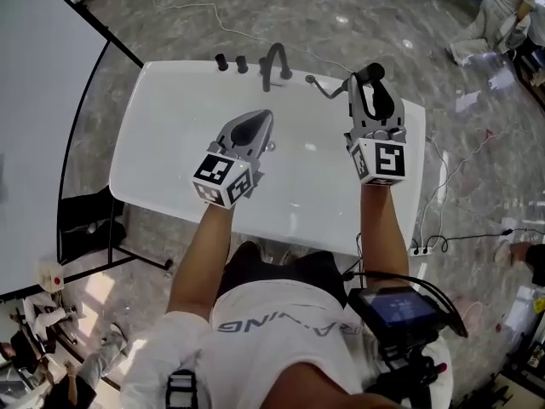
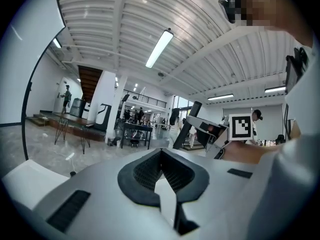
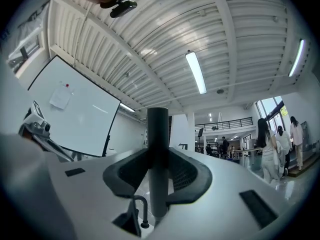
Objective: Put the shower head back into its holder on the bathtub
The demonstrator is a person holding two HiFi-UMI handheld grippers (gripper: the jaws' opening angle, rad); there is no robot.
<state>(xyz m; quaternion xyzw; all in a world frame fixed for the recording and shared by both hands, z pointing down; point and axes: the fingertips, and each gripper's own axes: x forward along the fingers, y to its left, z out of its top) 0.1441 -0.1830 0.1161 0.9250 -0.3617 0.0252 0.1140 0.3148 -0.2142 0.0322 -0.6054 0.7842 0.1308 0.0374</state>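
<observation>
The white bathtub (image 1: 179, 143) lies below me in the head view, with two dark knobs (image 1: 231, 62) and a dark curved faucet (image 1: 274, 65) on its far rim. My right gripper (image 1: 372, 82) is over the tub's far right corner, shut on the shower head (image 1: 375, 75), a dark stick-shaped handset. That handset stands upright between the pads in the right gripper view (image 3: 158, 129). A thin silver hose (image 1: 328, 88) runs from a small fitting on the rim to the handset. My left gripper (image 1: 261, 118) hovers over the tub's middle, shut, with nothing in it (image 2: 161, 153).
A large whiteboard (image 1: 34, 100) on a dark stand borders the tub's left side. On the marble floor to the right lie a power strip (image 1: 426, 247) and cables. A person sits on the floor at the far right (image 1: 498, 15).
</observation>
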